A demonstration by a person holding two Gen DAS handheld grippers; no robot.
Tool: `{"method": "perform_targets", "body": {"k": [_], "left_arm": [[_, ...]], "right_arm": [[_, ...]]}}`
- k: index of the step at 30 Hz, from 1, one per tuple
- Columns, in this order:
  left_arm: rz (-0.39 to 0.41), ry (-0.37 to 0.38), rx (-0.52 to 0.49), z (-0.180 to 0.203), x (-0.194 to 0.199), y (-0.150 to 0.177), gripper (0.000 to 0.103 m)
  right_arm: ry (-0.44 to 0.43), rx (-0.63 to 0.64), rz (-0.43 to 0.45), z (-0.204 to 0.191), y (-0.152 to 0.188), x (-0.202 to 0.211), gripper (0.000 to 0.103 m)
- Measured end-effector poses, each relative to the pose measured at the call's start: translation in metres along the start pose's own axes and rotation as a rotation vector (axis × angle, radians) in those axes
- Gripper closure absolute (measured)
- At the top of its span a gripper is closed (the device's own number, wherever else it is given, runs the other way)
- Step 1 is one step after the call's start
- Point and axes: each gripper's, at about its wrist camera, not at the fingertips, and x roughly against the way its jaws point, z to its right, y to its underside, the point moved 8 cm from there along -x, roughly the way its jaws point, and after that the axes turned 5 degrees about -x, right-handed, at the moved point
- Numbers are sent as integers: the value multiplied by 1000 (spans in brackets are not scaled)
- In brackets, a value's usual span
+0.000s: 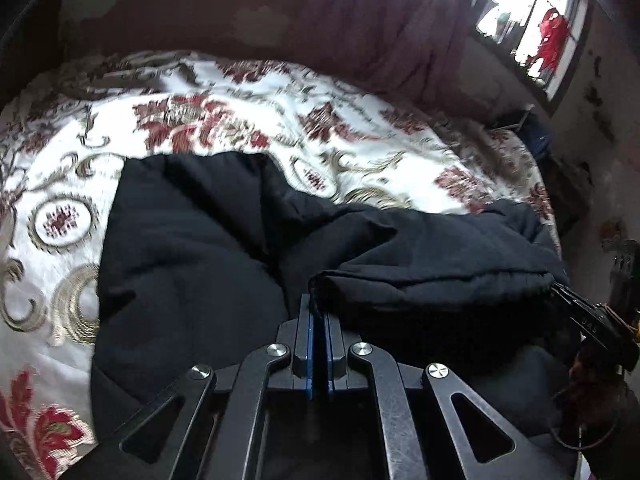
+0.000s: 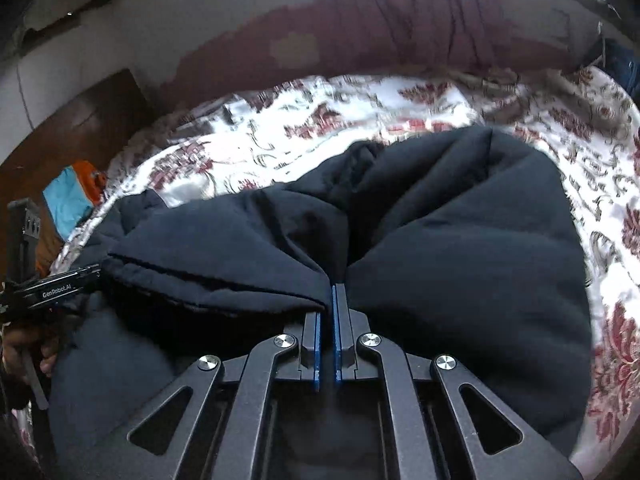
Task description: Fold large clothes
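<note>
Mid-fold: my left gripper [image 1: 319, 312] and right gripper [image 2: 328, 296] are each clamped on an edge of the dark padded coat [image 1: 192, 240], which lies bunched on the flowered bedspread [image 1: 240, 120]. The fold is not yet laid flat; smoothing remains.

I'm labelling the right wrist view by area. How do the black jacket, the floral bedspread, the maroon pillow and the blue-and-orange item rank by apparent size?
1. black jacket, though it lies nearest the camera.
2. floral bedspread, partly covered by it.
3. maroon pillow.
4. blue-and-orange item.
</note>
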Motion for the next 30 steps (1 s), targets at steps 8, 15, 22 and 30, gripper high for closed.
{"method": "perform_targets", "body": {"k": [8,15,22,30], "left_arm": [[-3,-45,4,-9,-36,7,98],[53,26,27,-10,-27,7,97],[127,67,0,-4,12,1,95],[270,78,-42,20,44,-43,93]], "right_arm": [[22,-13,-6,-4,3,-23,99],[-14,-26,30,-4,6,-14,99],[-2,-13,50,-7,5,-12,99],[-5,-6,58,-7,3,-7,99]]}}
